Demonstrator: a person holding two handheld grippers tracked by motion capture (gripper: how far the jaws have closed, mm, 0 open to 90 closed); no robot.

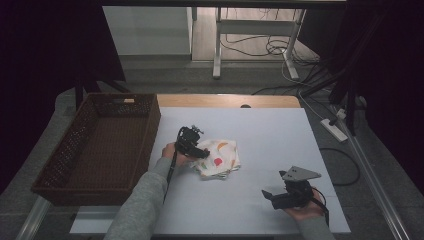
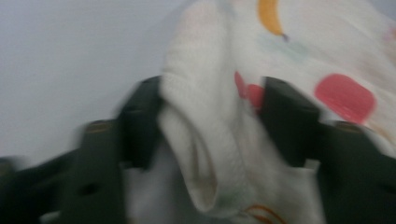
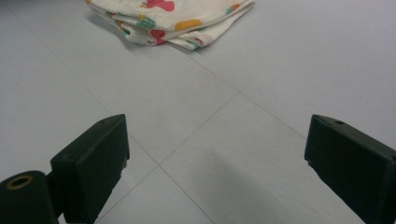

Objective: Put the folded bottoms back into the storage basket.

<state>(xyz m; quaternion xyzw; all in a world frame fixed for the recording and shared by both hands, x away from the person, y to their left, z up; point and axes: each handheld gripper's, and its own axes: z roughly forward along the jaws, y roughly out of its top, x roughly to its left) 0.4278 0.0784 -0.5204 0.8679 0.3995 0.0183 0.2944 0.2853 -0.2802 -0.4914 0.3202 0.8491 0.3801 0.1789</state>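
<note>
A folded white cloth (image 1: 221, 159) printed with red, orange and green shapes lies near the middle of the white table (image 1: 272, 132). My left gripper (image 1: 202, 152) is at the cloth's left edge. In the left gripper view a thick fold of the cloth (image 2: 205, 140) fills the gap between the two black jaws, and both pads touch it, so my left gripper (image 2: 211, 119) is shut on it. My right gripper (image 1: 266, 195) rests low near the table's front right, pointing left toward the cloth (image 3: 170, 18). The right gripper (image 3: 215, 154) is open with only bare table between its jaws.
A large dark wicker basket (image 1: 151, 125) stands at the table's left side, its inside bare. Beyond the table's far edge are desk legs (image 1: 217, 47) and loose cables (image 1: 272, 47) on the floor. A power strip (image 1: 334, 129) lies on the floor at the right.
</note>
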